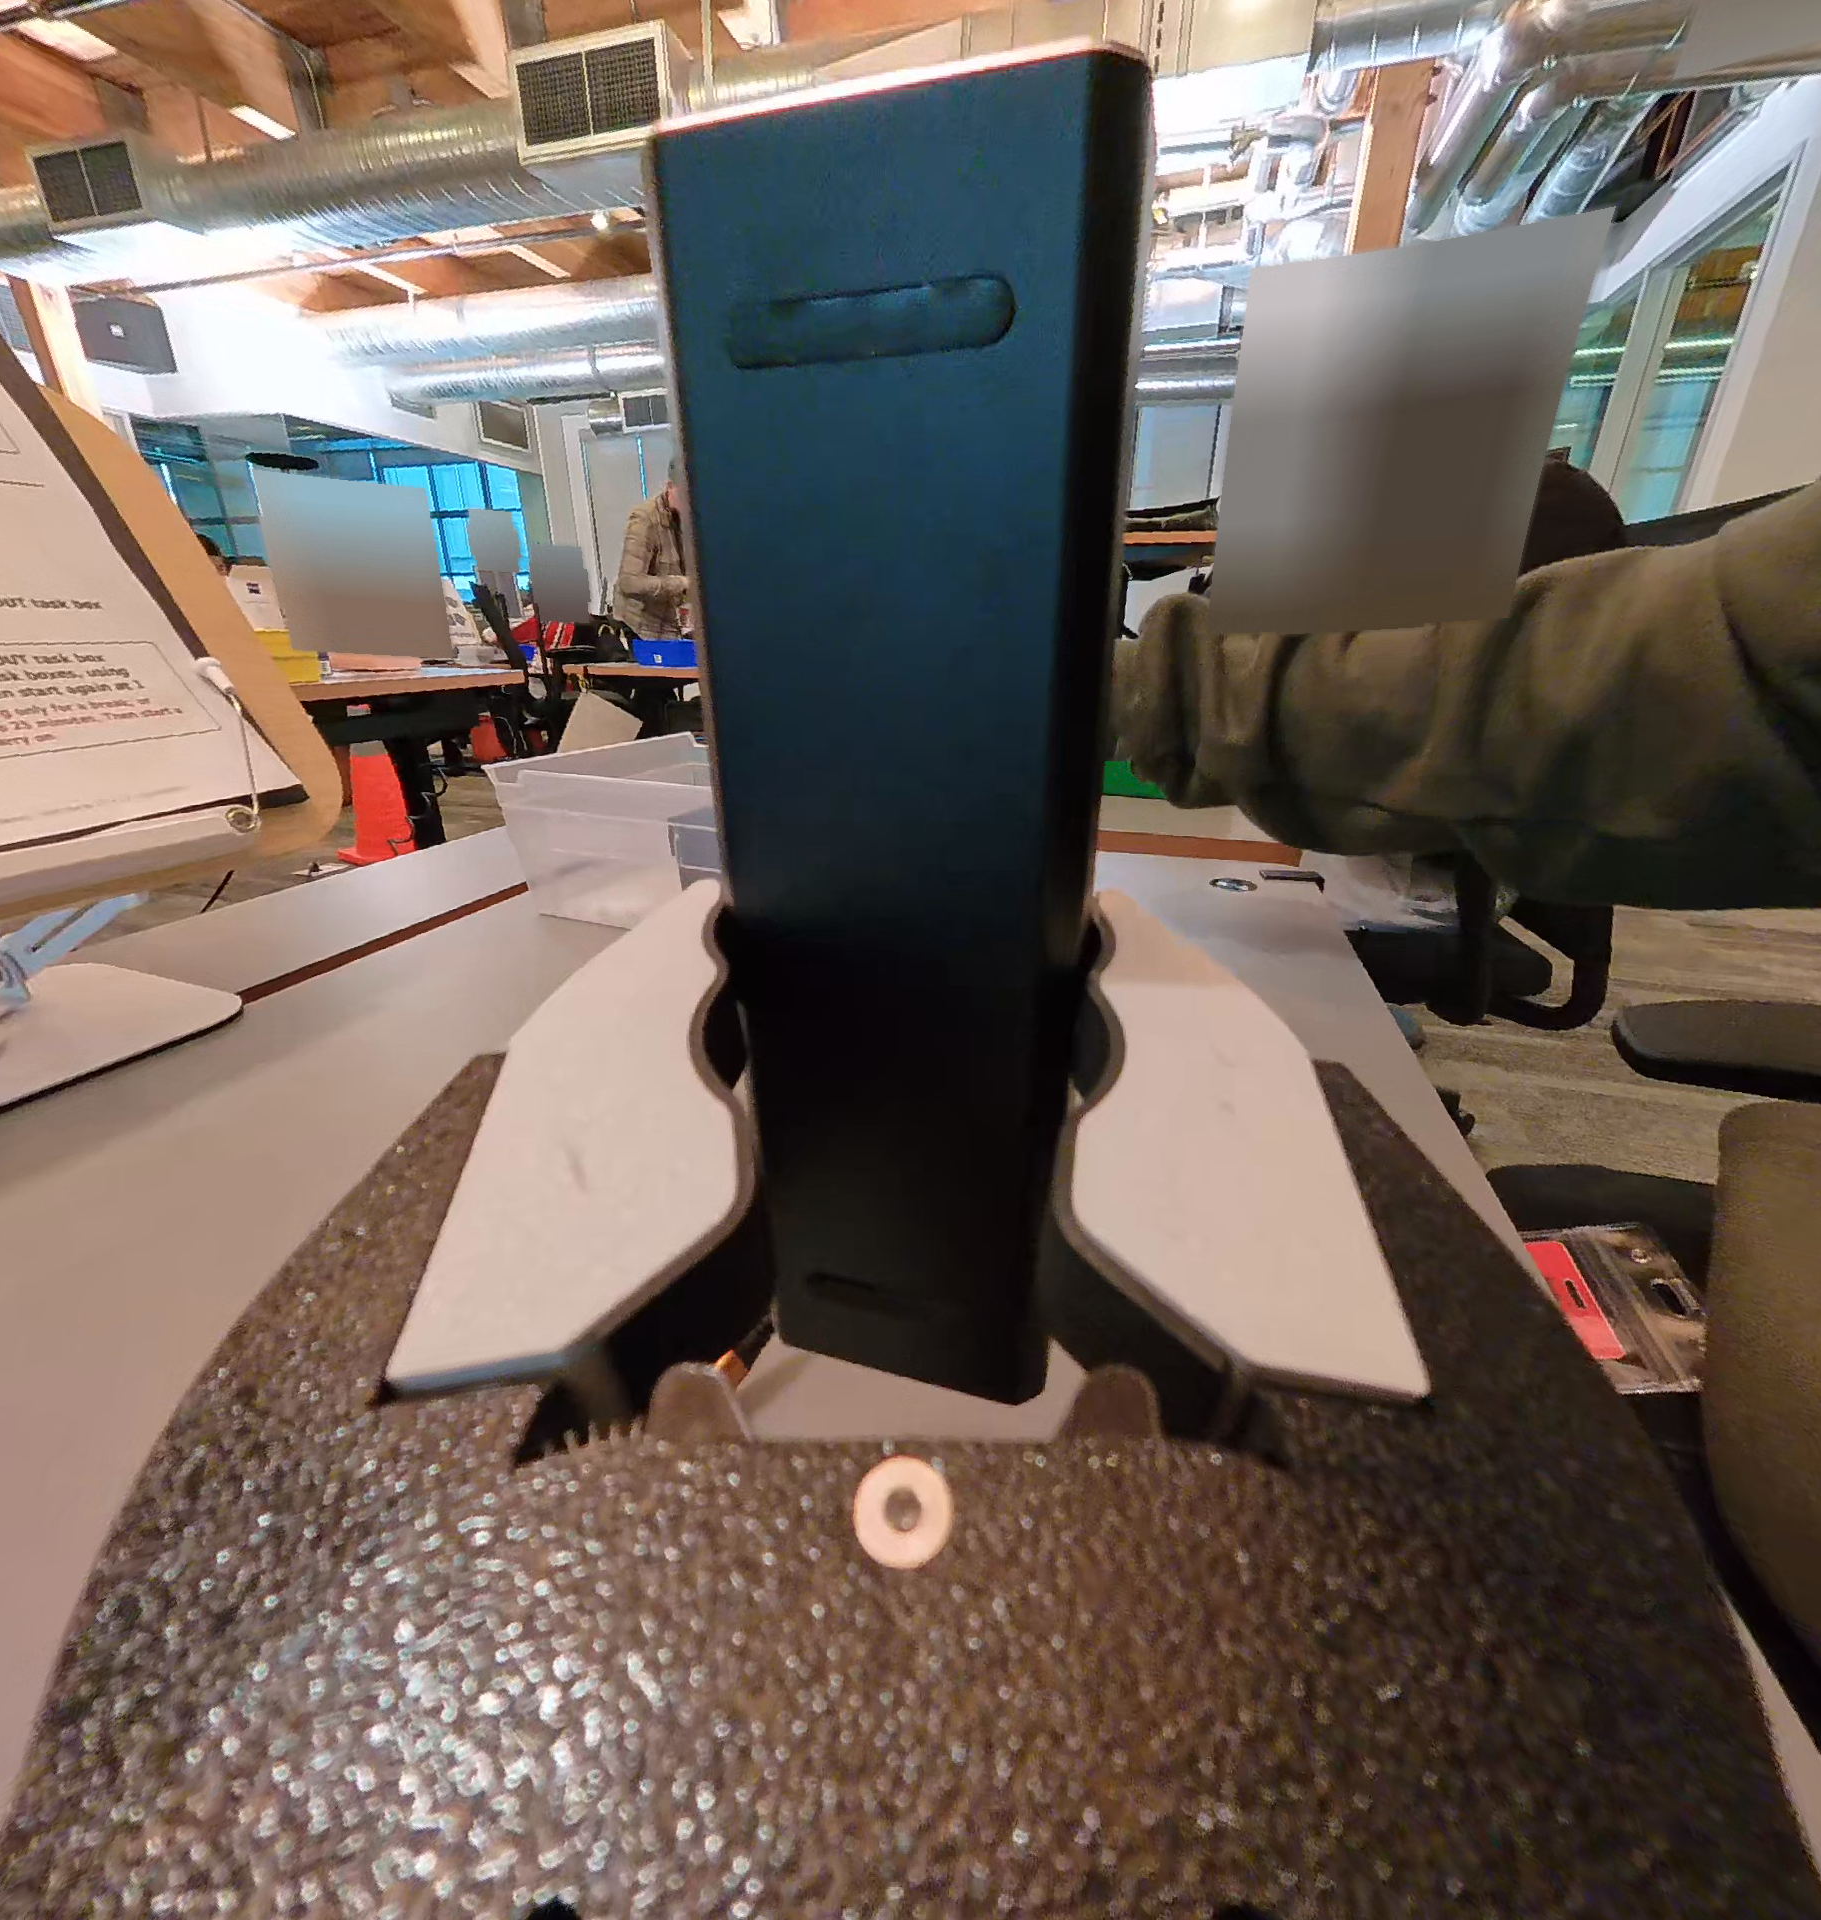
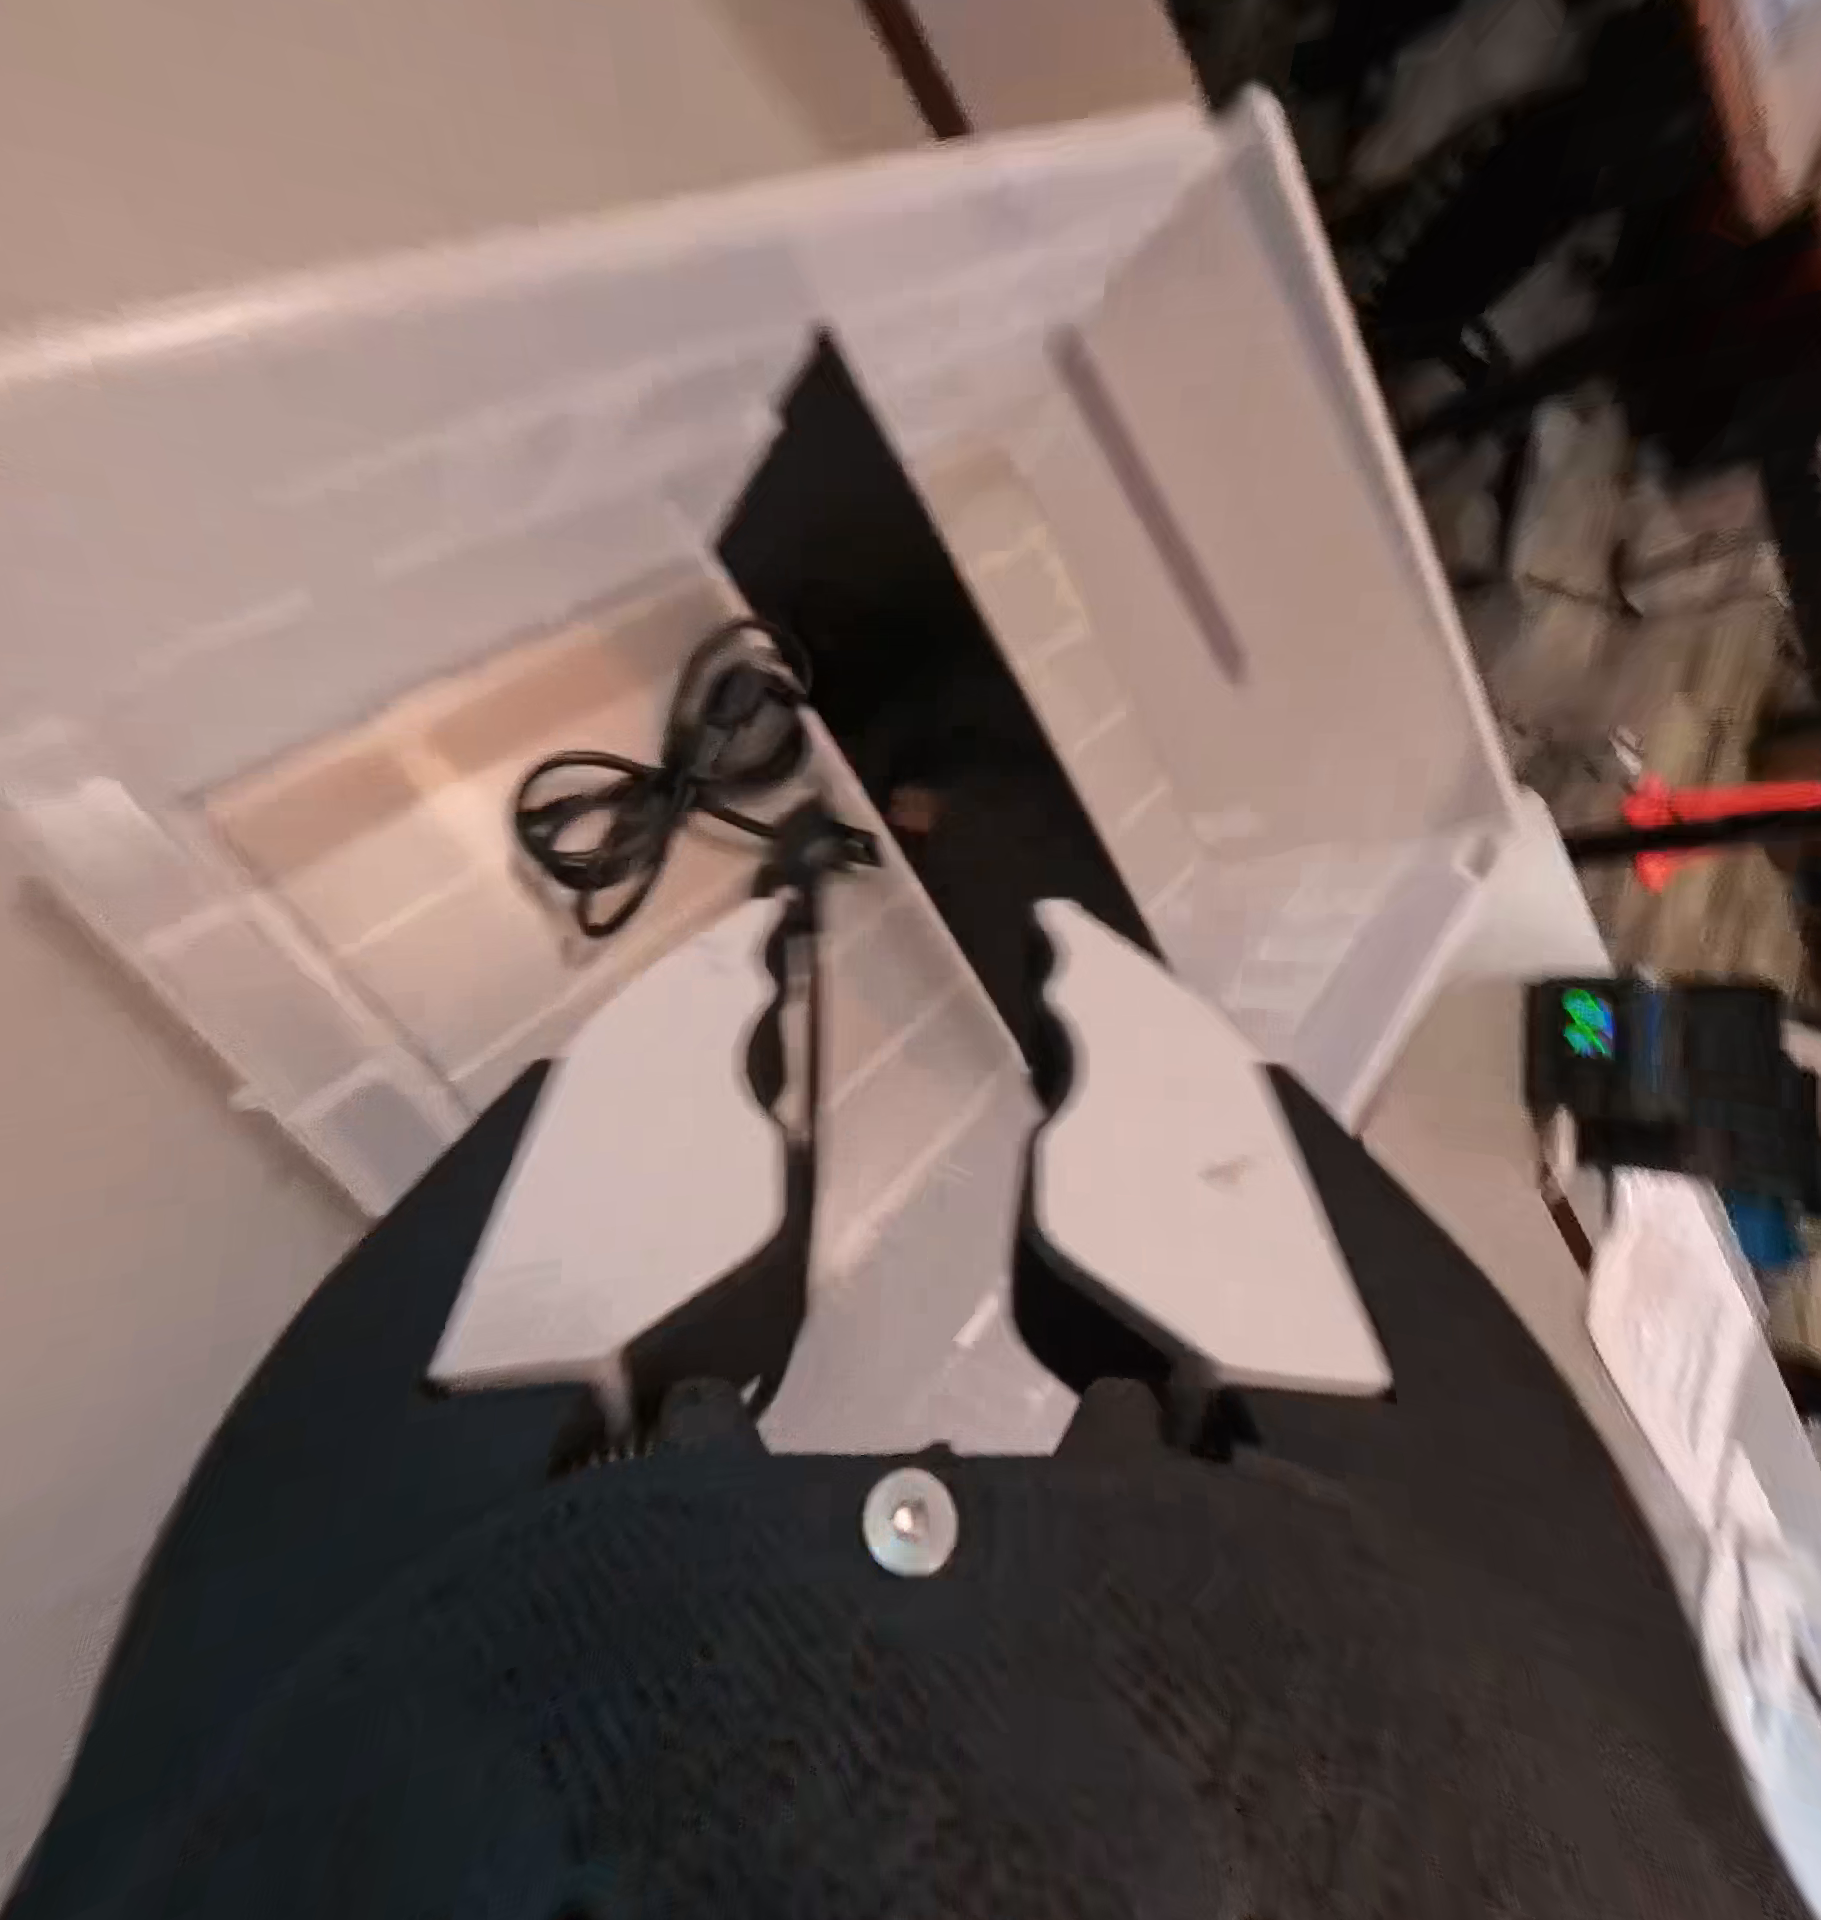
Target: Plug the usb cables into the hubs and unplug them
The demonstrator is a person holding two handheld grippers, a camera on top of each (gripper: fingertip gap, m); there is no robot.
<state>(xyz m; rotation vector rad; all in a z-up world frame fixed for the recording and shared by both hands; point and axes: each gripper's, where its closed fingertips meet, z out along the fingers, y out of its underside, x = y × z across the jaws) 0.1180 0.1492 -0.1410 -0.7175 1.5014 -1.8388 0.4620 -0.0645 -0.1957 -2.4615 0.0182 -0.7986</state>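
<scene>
Left hand-held gripper (image 1: 901,935) clamps the upright black hub (image 1: 885,623); right hand-held gripper (image 2: 911,935) hangs apart above the coiled cable (image 2: 657,790).

Left wrist view faces outward, level; right looks down into the clear bin (image 2: 1301,520).
</scene>
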